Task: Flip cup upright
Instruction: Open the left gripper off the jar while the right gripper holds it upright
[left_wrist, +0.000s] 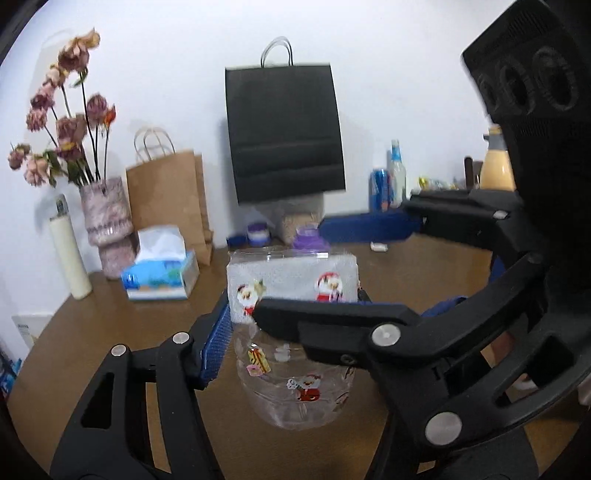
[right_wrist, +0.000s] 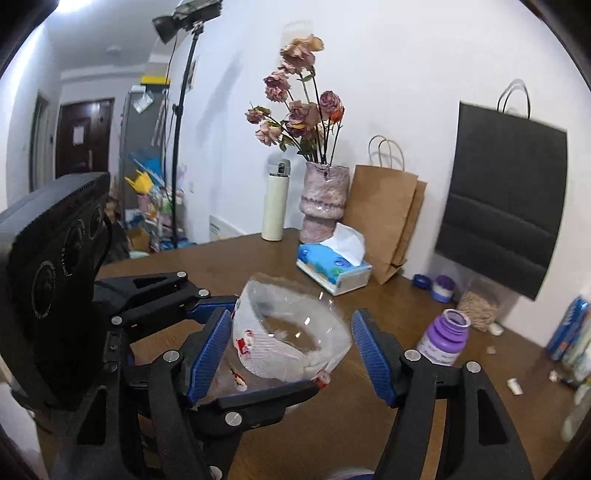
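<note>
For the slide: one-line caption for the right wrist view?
Left gripper clamps the clear Santa-print cup above the table; right gripper straddles it, open.

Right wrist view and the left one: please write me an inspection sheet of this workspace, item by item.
Surface: brown wooden table, small white scraps at its right side.
Job's things: clear Santa-sticker cup, tilted, mouth facing up.
Clutter: tissue box, vase of dried roses, cream flask, brown paper bag, black paper bag, purple bottle.
Grippers: left gripper shut on the cup; right gripper open, straddling it.
Cables: nothing seen on the table.
Surroundings: white wall, light stand, dark door.
</note>
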